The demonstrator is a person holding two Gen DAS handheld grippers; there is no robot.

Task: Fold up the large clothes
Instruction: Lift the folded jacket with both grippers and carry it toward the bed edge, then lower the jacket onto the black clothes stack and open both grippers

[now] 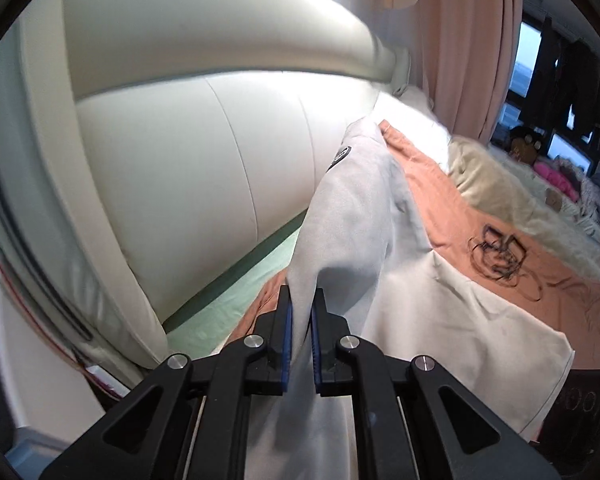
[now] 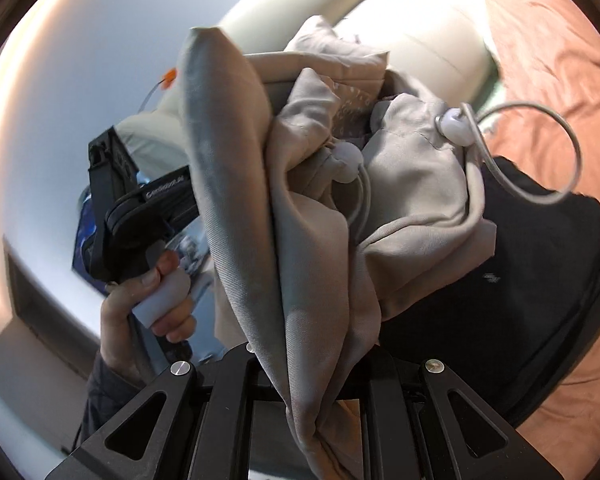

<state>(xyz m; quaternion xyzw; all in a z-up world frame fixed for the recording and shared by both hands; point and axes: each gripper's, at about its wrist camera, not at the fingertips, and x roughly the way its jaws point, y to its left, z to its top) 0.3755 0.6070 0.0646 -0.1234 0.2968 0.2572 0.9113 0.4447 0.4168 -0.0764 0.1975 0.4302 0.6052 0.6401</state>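
Left wrist view, left gripper point(image 1: 301, 312) pinching grey hoodie point(image 1: 356, 216) lifted above orange bedsheet point(image 1: 500, 240), cream headboard point(image 1: 188, 184) beside it, right gripper point(image 2: 312, 392) clamped on hoodie fabric.

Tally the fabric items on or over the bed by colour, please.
Grey: 1, the hoodie clamped by the left tongs and also by the right tongs
Orange: 1, the bedspread
Black: 1, the dark garment
Cream: 1, the fuzzy blanket
Green: 1, the sheet
Total: 5
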